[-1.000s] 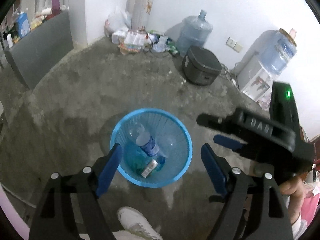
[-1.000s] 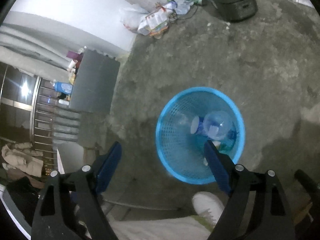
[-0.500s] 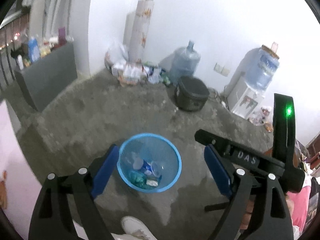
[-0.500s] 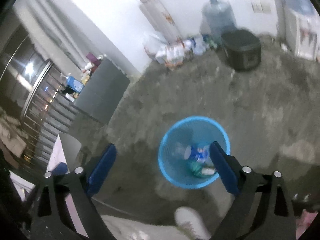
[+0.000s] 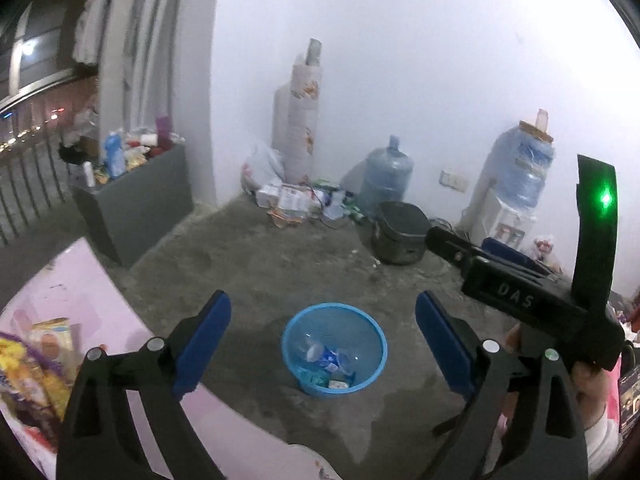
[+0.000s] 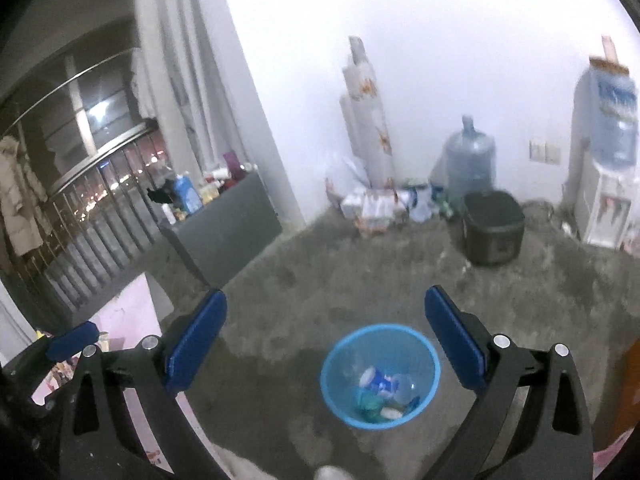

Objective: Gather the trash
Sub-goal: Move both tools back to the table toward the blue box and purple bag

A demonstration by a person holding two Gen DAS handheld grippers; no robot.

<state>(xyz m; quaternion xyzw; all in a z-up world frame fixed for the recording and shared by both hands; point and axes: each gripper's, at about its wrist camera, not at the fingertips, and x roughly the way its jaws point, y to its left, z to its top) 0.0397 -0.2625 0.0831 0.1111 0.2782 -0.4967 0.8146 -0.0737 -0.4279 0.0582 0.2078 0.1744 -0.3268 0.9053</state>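
1. I have both tongs raised well above the concrete floor (image 5: 304,276), looking down at the blue mesh trash basket (image 5: 334,350)
2. My left tongs (image 5: 320,344) stand wide apart with nothing between the blue pads; my right tongs (image 6: 326,342) are equally spread and carry nothing
3. In the left wrist view the right tongs show at the right side as a black body with a green light, gripped by the right hand (image 5: 588,376)
4. The basket stands on the floor, well apart from both tongs. Inside it I see a crushed water bottle with a blue label (image 5: 322,354), a green wrapper (image 6: 368,400) and some small pale scraps I cannot identify
5. So I judge part of the collecting is done: several pieces already lie in the basket
6. What is left, I think, is on the pink bench (image 5: 100,312) at the lower left, where yellow and purple snack packets (image 5: 36,364) lie at the edge; blur keeps me from saying which are trash
7. Against the far wall there is a heap of cartons and bags (image 5: 292,198) beside a water jug (image 5: 386,178) and a dark rice cooker (image 5: 400,232); whether that heap counts as trash I cannot tell
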